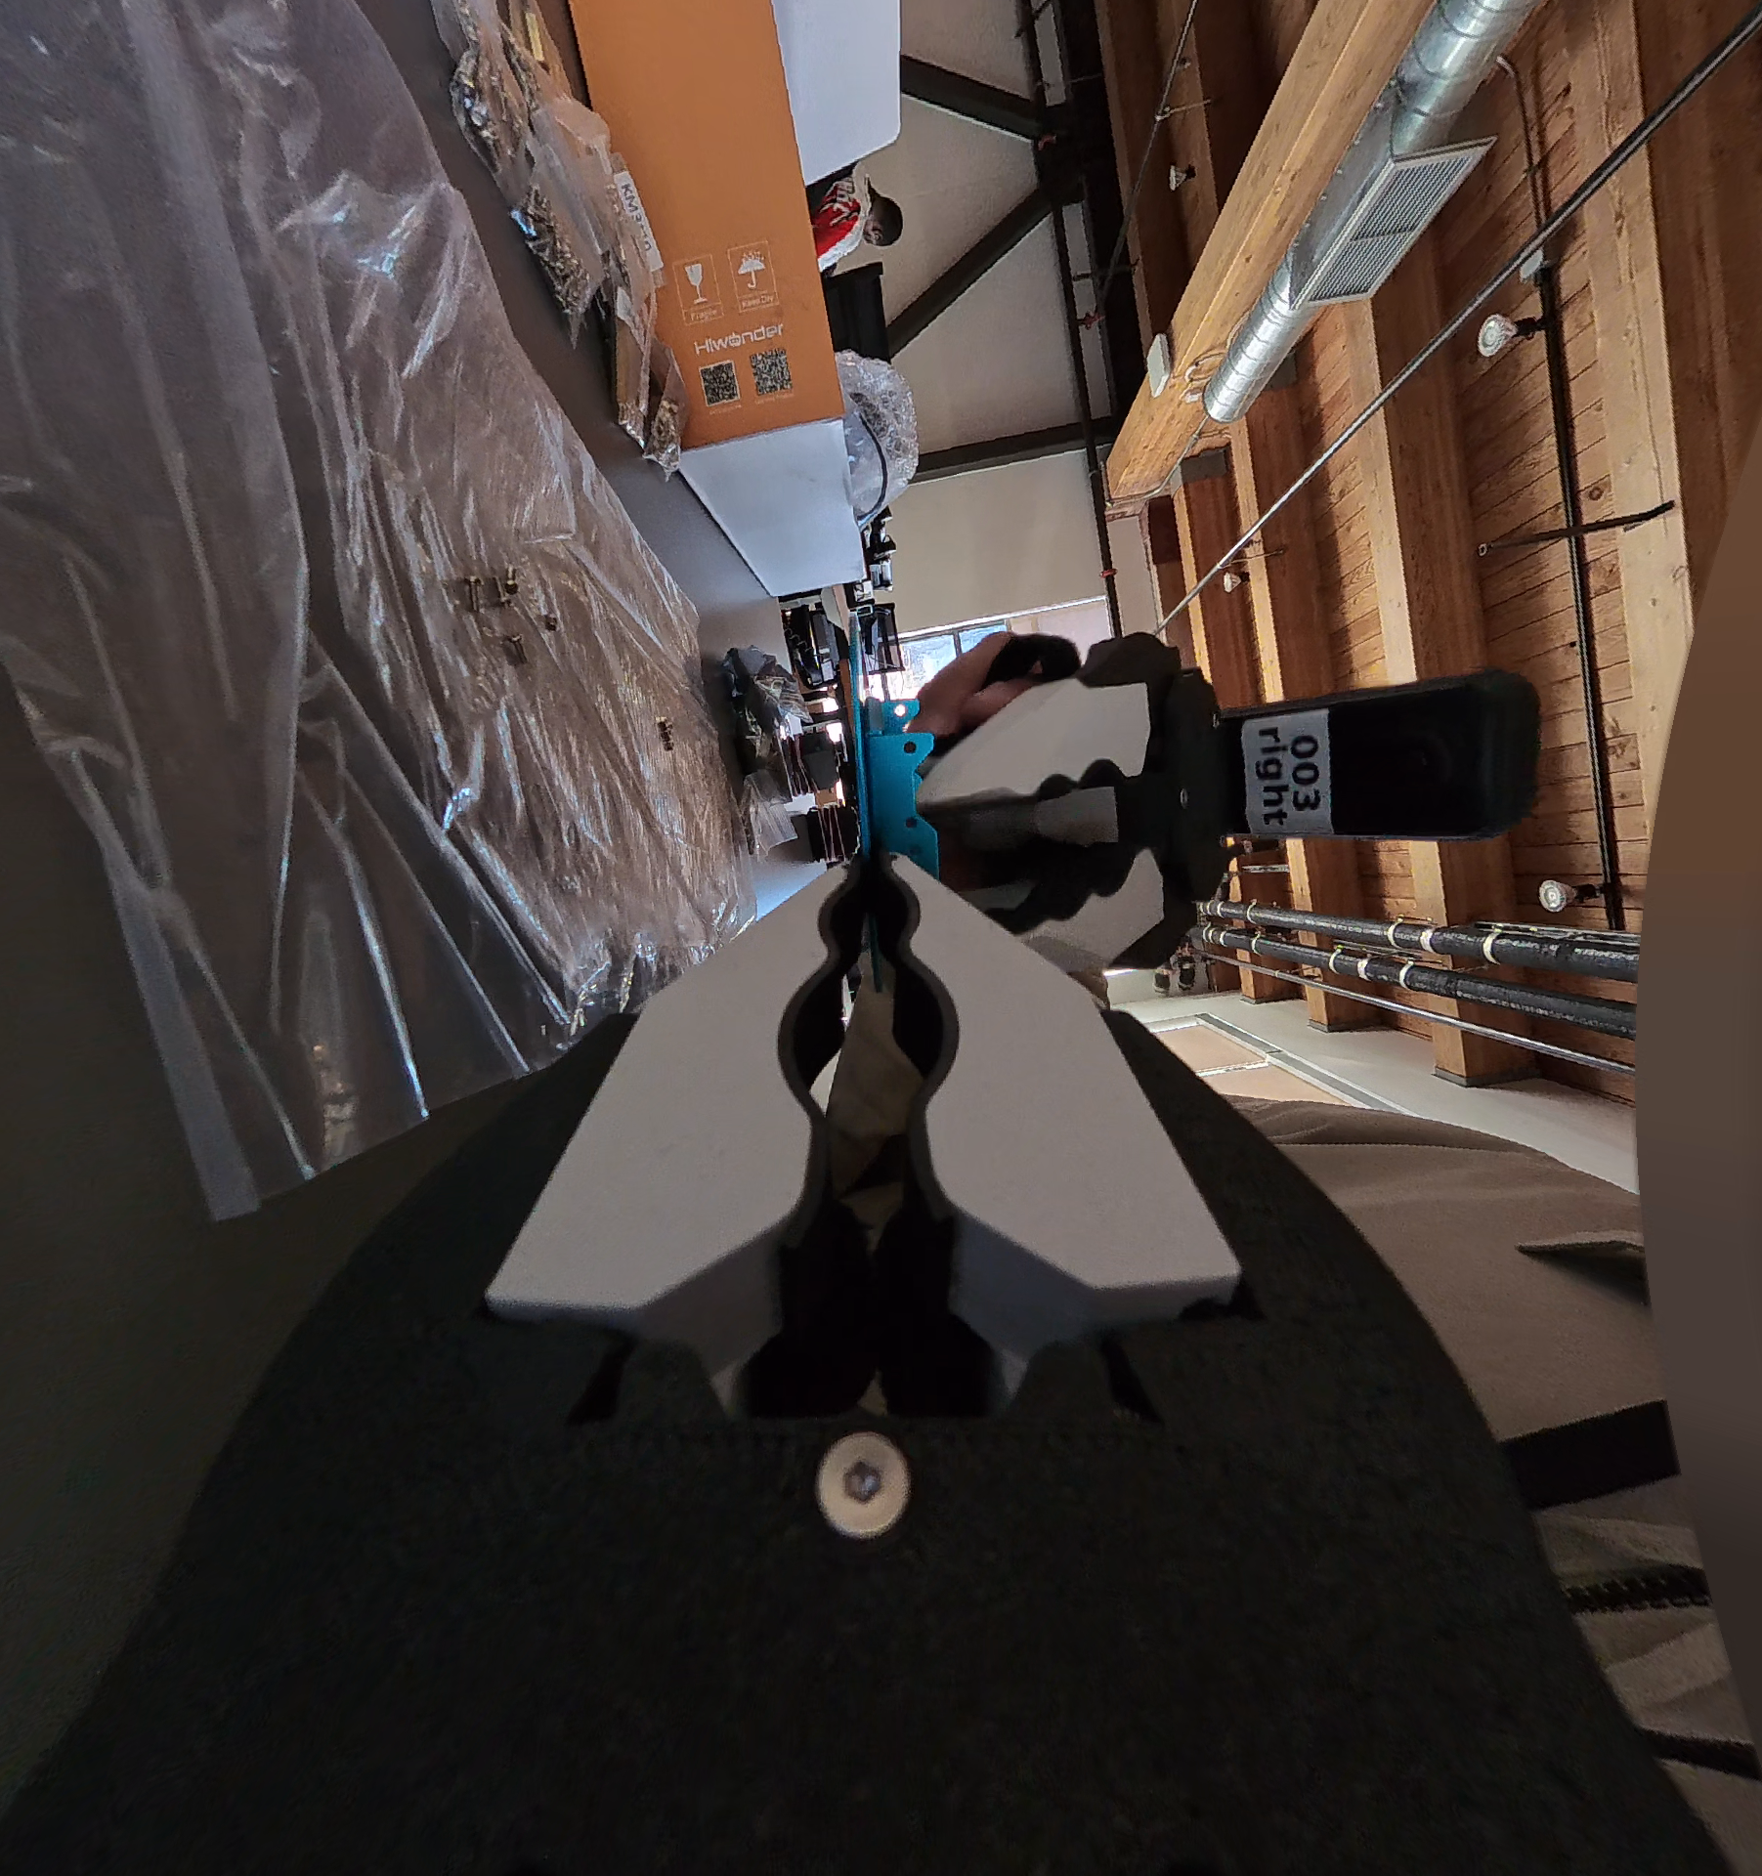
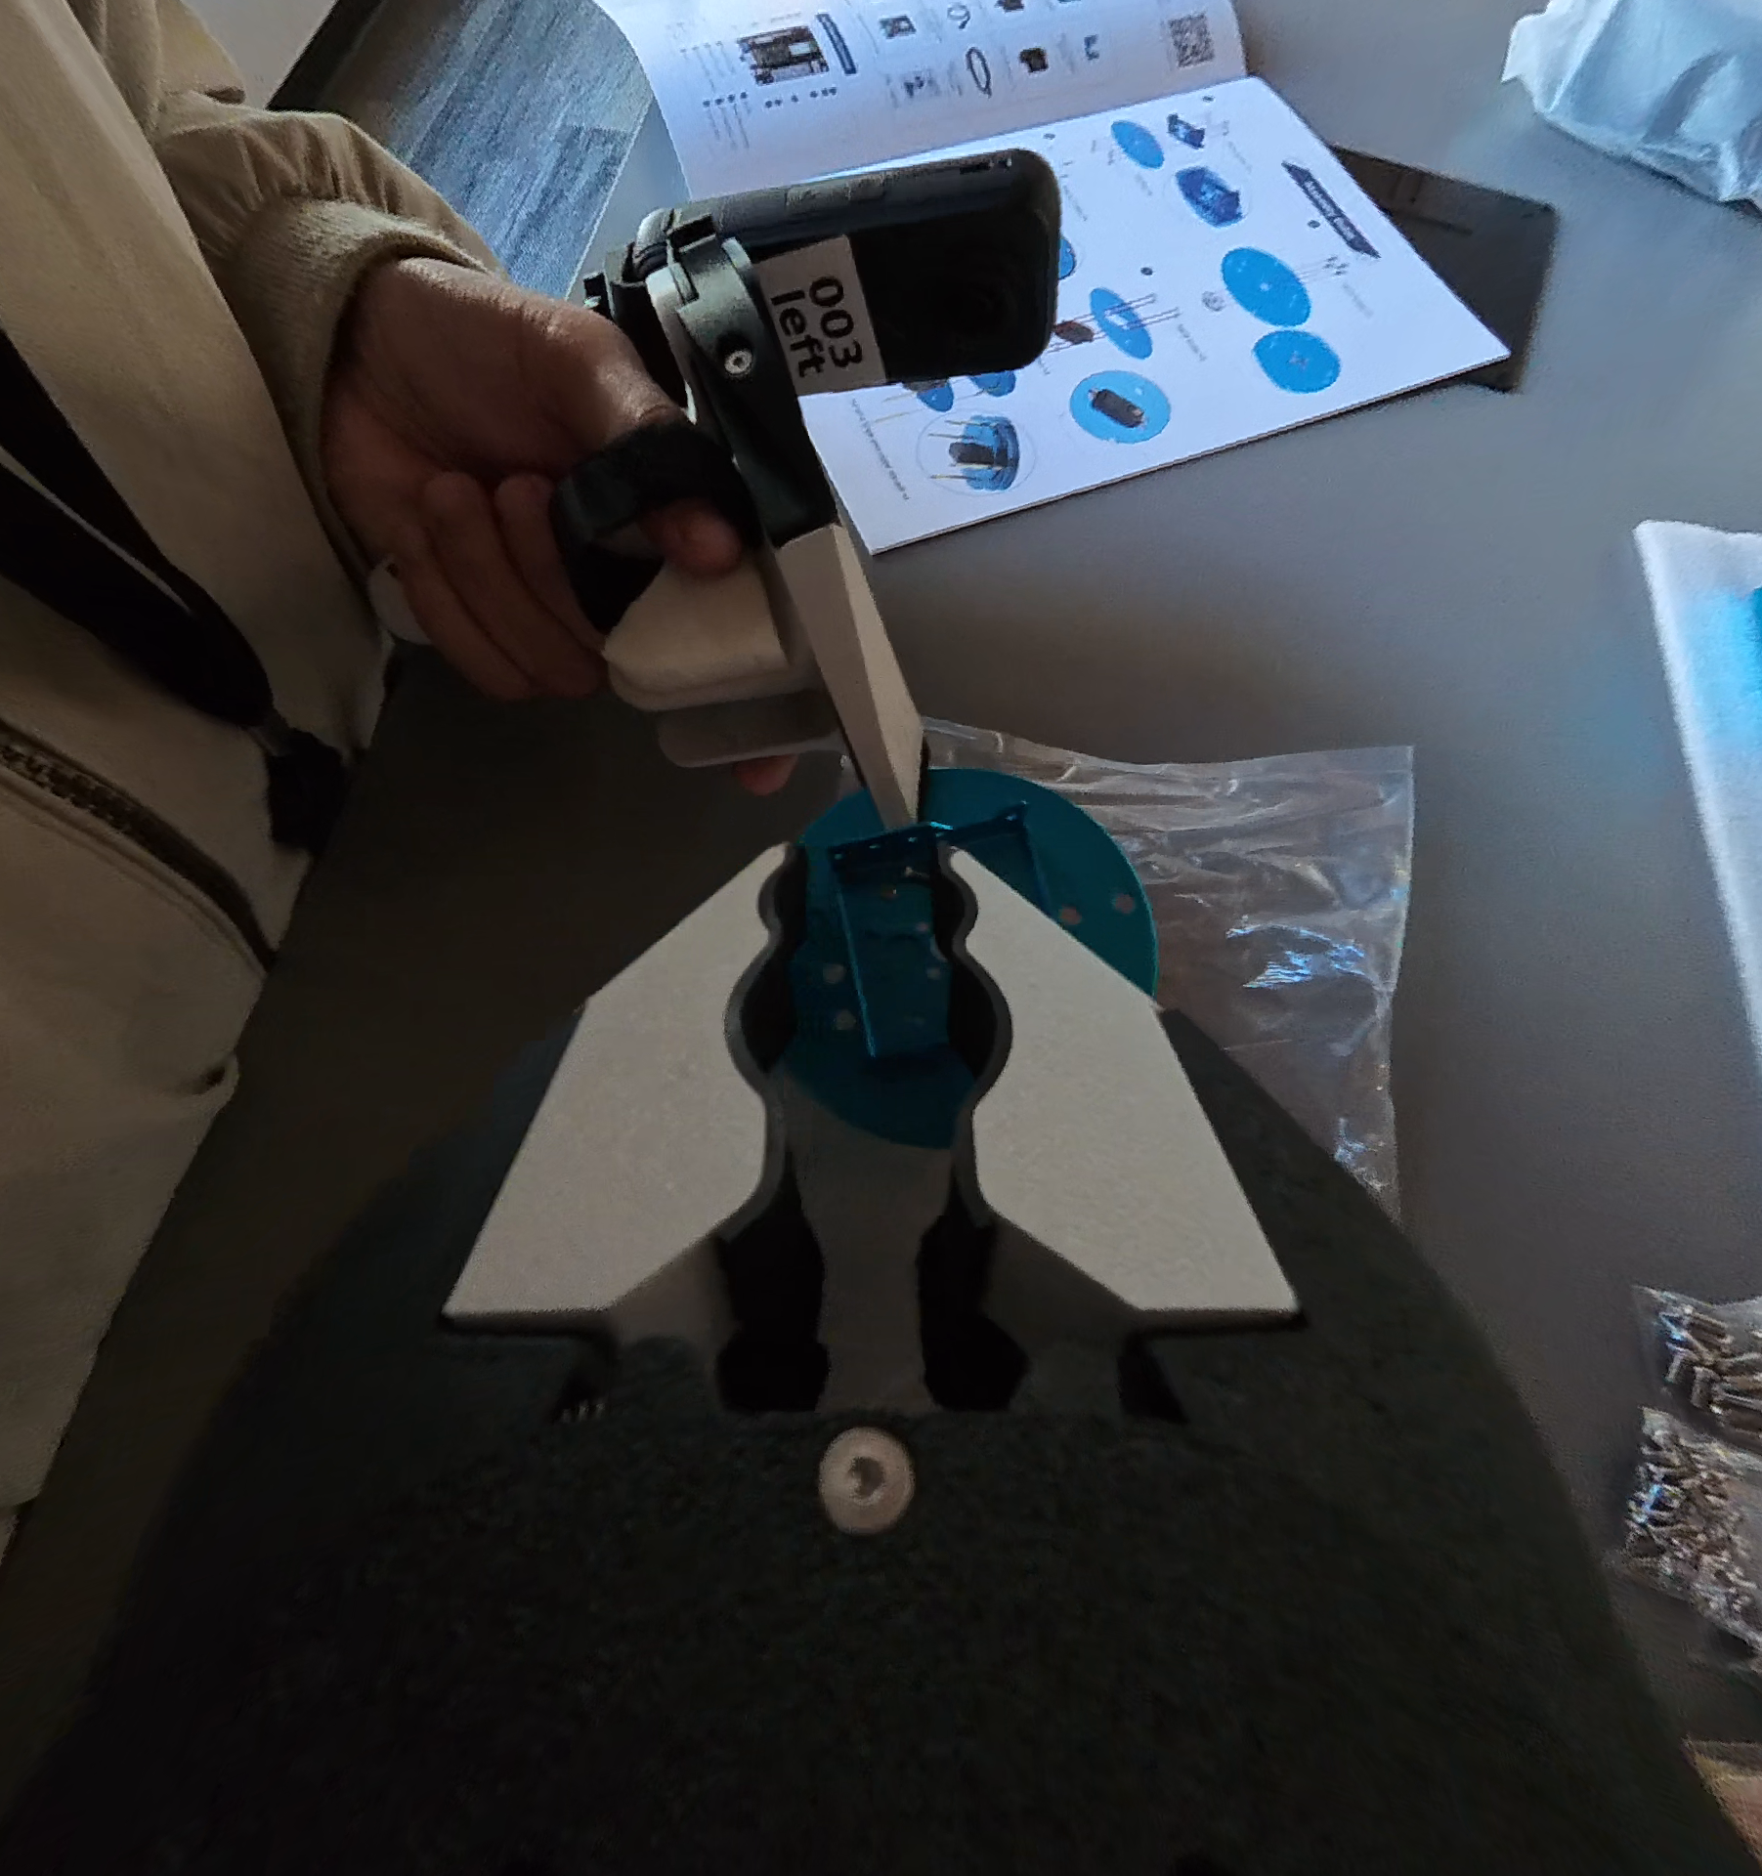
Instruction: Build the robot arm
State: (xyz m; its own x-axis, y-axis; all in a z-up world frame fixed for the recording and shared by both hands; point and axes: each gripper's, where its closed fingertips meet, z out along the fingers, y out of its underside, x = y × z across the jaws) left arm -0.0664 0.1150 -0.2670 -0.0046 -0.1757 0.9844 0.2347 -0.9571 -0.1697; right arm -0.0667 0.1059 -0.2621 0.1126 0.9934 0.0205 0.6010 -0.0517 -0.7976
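Blue disc (image 2: 1080, 893) above screw bag (image 2: 1283, 914)

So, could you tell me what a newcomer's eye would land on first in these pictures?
Most striking is the blue round plate held in mid-air above the grey table, the left gripper pinching its far edge from above. The right gripper is closed on a blue bracket standing against the plate's face. Behind them an open instruction booklet lies on the table, a clear plastic bag beneath the plate.

Printed white sticker (image 1: 1283, 774) on black camera (image 1: 1415, 756); symbols, square codes on orange box (image 1: 714, 203); illustrated booklet (image 2: 1161, 305) lying open.
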